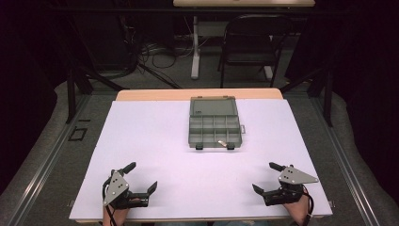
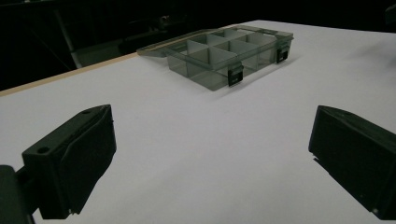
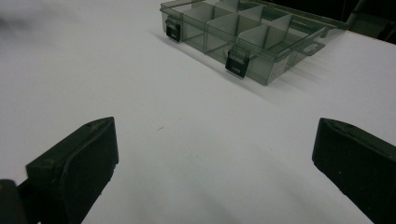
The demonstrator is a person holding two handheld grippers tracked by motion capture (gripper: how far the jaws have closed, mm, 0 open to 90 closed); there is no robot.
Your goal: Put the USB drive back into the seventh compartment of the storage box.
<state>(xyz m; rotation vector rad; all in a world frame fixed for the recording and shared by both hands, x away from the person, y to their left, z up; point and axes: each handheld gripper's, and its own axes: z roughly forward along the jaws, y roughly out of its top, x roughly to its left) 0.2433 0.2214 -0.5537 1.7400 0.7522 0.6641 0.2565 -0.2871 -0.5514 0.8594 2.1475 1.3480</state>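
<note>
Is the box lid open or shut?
Open: the box has its lid folded back flat on the table, dividers exposed.

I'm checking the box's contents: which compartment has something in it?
The near-row compartment second from the right in the box: a small pale piece lies there; the others look bare.

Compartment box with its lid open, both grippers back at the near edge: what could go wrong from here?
The compartment box looks light and sits loose on the white table; a one-sided push may slide it.
A small piece lies in a near compartment; tipping the box could spill it.
The left gripper and right gripper, both open, could snag the front latches.
</note>
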